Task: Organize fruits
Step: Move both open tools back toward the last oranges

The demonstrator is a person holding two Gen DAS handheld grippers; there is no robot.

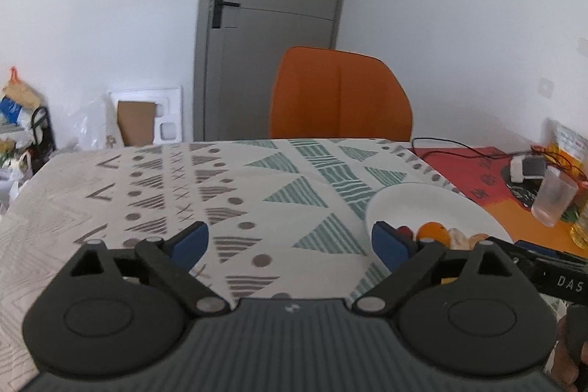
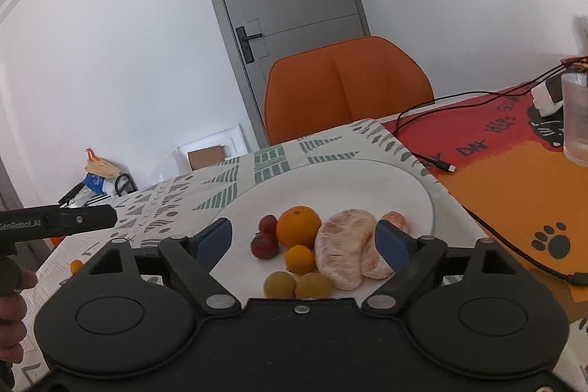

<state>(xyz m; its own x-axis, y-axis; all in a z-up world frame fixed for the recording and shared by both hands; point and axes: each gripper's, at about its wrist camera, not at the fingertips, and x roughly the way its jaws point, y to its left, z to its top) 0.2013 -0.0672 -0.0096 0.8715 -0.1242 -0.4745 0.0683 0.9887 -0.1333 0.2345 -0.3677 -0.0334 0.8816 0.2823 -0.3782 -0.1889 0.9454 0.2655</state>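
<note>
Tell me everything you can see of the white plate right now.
The plate is round, white and glossy, probably ceramic, with a shallow raised rim. It lies flat on the patterned tablecloth, close to the red-orange mat. On it sit an orange, smaller fruits and peeled citrus segments. Neither gripper touches it.
</note>
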